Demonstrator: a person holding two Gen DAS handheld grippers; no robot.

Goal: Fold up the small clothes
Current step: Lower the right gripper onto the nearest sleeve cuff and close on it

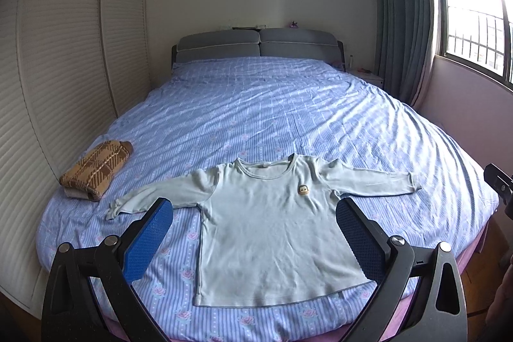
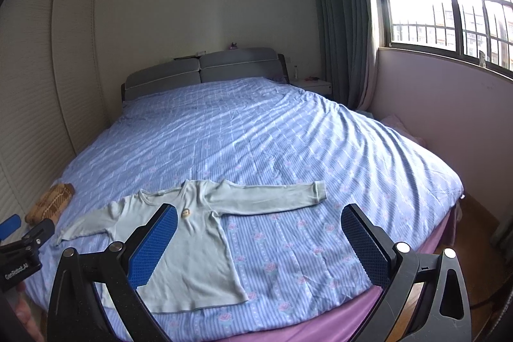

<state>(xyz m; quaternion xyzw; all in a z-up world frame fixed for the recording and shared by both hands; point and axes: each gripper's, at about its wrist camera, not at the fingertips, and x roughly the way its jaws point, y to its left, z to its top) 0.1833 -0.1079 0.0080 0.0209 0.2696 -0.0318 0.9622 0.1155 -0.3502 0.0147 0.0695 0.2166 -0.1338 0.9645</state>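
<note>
A small pale blue-green long-sleeved shirt [image 1: 272,233] lies flat, front up, near the foot of the bed, both sleeves spread out, with a small monkey badge on the chest. It also shows in the right wrist view [image 2: 198,246]. My left gripper [image 1: 255,213] is open and empty, held above the shirt's body. My right gripper [image 2: 259,220] is open and empty, held above the bed to the right of the shirt's body, under its right sleeve [image 2: 275,194].
A folded brown plaid garment [image 1: 96,170] lies on the bed's left edge. The bed [image 1: 256,111] has a blue striped floral sheet and grey headboard. A louvred wardrobe [image 1: 64,53] stands left; window, curtain and nightstand [image 2: 314,85] are right.
</note>
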